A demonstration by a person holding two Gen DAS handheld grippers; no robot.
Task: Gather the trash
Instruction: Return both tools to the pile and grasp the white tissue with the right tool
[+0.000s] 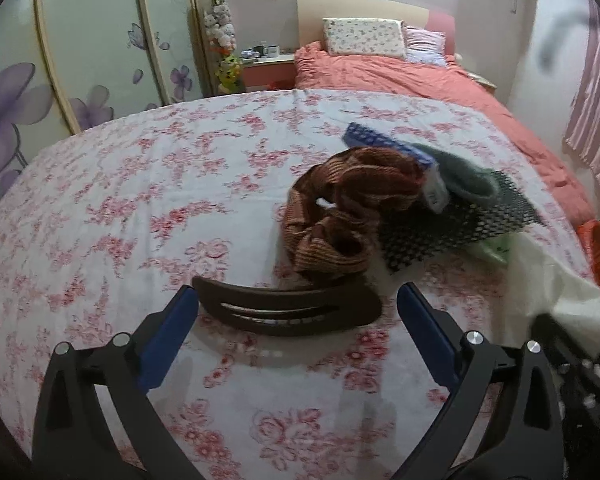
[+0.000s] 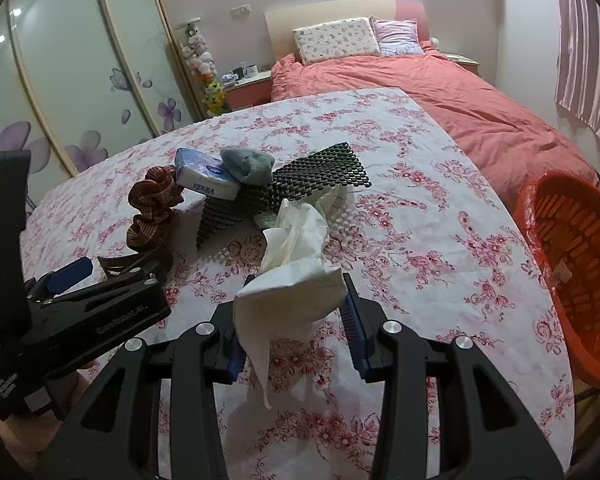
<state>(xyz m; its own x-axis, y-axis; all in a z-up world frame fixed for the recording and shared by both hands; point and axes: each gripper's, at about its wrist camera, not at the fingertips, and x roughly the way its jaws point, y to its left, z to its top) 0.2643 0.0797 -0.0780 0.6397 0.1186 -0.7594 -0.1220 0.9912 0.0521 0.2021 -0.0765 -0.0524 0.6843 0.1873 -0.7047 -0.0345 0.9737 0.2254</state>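
Table (image 2: pixel 440 240), floral cloth, red on white: carries all loose items listed below.

1. Your right gripper (image 2: pixel 296 312): jaws clenched on a crumpled white tissue (image 2: pixel 296 264). The tissue stands up between the blue pads (image 2: pixel 354 322) and a strip of it hangs below them, above the cloth.

2. Your left gripper (image 1: pixel 296 320): jaws released and spread wide, nothing pressed between them. In the left wrist view a dark brown hair clip (image 1: pixel 288 308) lies flat on the cloth across the gap; its left end is at the left pad (image 1: pixel 168 336), its right end short of the right pad.

3. Orange basket (image 2: pixel 572 264): off the table edge at 3 o'clock of the tissue in the right wrist view. Its contents cannot be made out.

4. Cluster at 11 o'clock of the tissue, right wrist view:
 - brown ribbed scrunchie (image 2: pixel 152 212), at the left end;
 - blue and white tissue pack (image 2: pixel 204 180), just right of the scrunchie;
 - grey-green cloth lump (image 2: pixel 248 164), touching the pack, resting on the mat;
 - black mesh mat (image 2: pixel 300 180), partly raised, under pack and lump.

5. Background at 12 o'clock: bed with coral cover (image 2: pixel 440 96).
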